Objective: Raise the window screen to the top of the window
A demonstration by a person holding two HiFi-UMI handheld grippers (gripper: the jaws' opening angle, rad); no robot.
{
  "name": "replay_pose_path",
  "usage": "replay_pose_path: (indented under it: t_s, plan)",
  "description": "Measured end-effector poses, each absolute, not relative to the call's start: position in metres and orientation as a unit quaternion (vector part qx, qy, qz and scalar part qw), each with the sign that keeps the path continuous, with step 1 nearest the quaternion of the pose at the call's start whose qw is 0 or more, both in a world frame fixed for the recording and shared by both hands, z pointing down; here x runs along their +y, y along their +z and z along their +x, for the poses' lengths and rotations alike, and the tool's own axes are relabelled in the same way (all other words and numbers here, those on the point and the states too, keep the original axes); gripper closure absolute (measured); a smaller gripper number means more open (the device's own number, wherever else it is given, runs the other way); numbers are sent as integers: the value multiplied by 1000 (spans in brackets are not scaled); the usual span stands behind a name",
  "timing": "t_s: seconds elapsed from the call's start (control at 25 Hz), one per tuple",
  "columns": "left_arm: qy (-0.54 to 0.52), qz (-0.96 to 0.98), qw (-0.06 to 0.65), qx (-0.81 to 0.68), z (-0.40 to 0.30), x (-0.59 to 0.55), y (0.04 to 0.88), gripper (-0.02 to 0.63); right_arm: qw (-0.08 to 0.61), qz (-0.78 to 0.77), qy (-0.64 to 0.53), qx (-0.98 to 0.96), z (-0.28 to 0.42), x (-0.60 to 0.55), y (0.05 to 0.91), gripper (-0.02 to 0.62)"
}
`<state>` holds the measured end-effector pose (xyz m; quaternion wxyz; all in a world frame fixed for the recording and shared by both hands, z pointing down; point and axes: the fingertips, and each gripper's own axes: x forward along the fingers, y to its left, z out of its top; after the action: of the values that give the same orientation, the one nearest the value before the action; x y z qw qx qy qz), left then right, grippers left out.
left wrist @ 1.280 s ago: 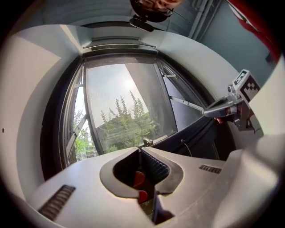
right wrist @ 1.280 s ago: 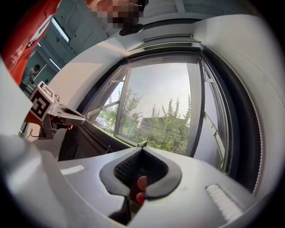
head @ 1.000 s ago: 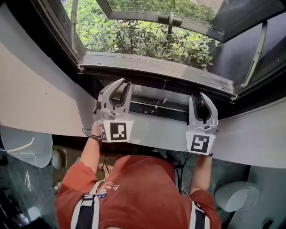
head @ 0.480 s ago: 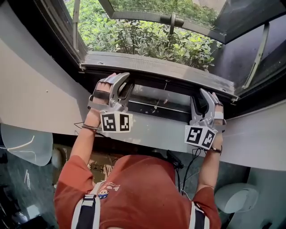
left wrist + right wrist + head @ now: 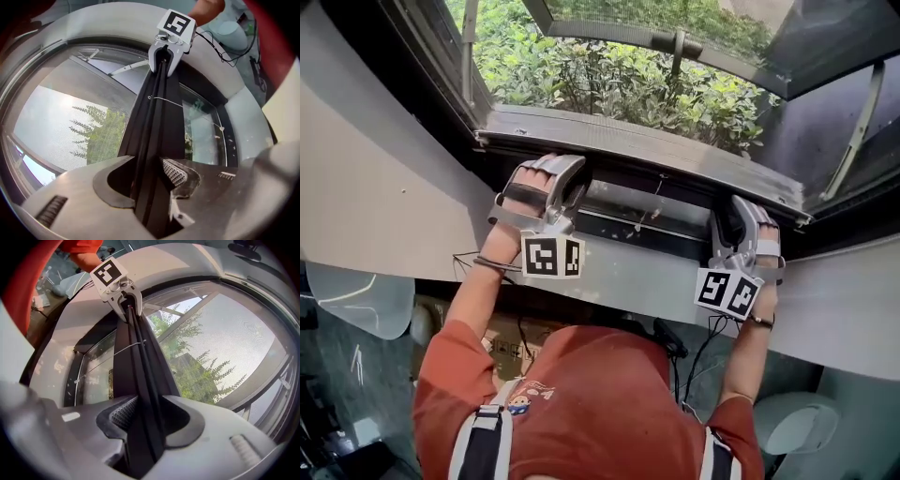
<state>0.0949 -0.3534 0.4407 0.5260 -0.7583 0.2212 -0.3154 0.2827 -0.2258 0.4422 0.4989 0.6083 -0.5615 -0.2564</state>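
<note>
Window screen (image 5: 234,338), where's its bottom bar (image 5: 157,117)?
Low by the sill (image 5: 628,272), running between both jaws: left gripper (image 5: 551,178) and right gripper (image 5: 748,223) have just opened wide, pads not pressing.

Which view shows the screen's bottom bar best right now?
The head view: the bottom bar shows whole, end to end. The left gripper view and the right gripper view each show it only lengthwise, strongly foreshortened.

Bright daylight floods in through the window (image 5: 619,94), the room below dim, gripper views fisheye-warped at edges.
</note>
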Motion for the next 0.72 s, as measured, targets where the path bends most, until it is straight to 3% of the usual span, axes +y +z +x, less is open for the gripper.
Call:
replay_pose_path:
  t_s: [0.72]
  plan:
    - [-326,-791,479,200,99,-354,441,473,459,612,-247,-595,280,-224,445,420]
